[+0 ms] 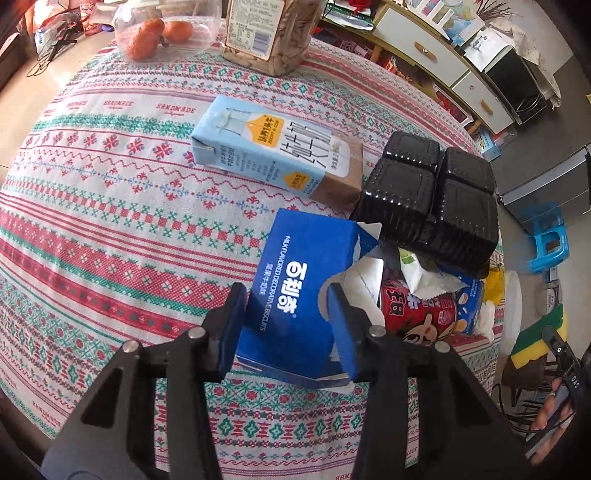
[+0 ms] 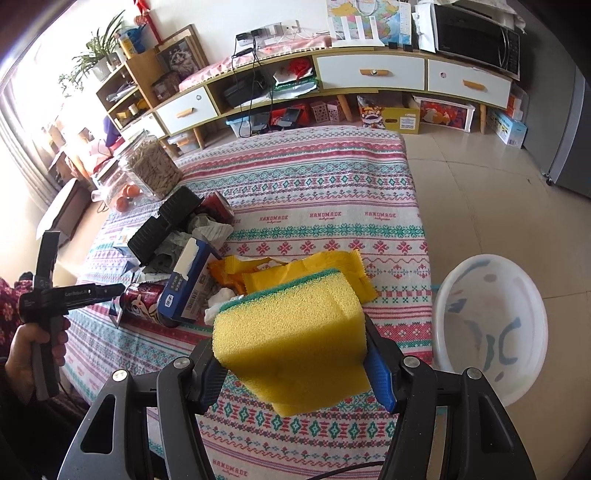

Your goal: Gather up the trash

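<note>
A blue biscuit box (image 1: 295,280) lies on the patterned tablecloth (image 1: 110,221), and my left gripper (image 1: 286,299) is shut on it, one blue pad on each long side. Beside the box are a red snack can (image 1: 417,310), crumpled white wrappers (image 1: 424,273), an upturned black plastic tray (image 1: 428,195) and a light-blue milk carton (image 1: 273,147). My right gripper (image 2: 291,354) is shut on a yellow sponge (image 2: 288,332) with a green scouring face, held above the table's near edge. A yellow wrapper (image 2: 295,273) lies just beyond the sponge.
A white basin (image 2: 491,332) sits on the floor right of the table. At the table's far end stand a jar of seeds (image 1: 269,33) and a clear container of oranges (image 1: 159,33). A blue stool (image 1: 546,240) and a low cabinet (image 2: 369,70) are further off.
</note>
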Demonstrator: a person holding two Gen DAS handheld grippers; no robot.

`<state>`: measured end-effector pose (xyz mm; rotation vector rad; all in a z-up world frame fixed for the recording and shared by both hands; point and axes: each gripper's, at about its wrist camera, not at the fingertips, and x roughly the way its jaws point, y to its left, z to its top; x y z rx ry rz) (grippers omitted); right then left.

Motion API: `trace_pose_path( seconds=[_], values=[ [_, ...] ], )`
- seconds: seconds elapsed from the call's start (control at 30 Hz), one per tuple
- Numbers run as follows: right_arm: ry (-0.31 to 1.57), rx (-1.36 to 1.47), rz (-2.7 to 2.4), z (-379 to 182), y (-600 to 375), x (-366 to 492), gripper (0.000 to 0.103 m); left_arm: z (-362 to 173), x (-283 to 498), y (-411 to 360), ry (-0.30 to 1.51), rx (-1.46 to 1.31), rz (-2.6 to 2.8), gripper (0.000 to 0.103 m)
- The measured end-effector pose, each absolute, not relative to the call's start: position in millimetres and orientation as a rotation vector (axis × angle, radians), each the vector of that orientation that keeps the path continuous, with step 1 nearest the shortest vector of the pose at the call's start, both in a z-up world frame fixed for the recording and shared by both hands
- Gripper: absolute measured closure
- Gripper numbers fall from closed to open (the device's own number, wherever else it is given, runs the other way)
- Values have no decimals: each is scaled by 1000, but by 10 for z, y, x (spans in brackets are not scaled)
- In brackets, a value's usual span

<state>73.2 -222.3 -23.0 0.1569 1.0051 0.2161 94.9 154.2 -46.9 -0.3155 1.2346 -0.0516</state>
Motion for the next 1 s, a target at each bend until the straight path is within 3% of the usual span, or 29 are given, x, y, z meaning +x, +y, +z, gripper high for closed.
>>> trace_pose_path(
  seconds=[0.37,1.0],
  values=[
    [966,248,48,-155,-2999,726,38,239,668,1209,1025,-252,-147,56],
    [1069,316,-228,-567,-4030,737,36,156,963,-574,1066,-33,-437,56]
  ],
)
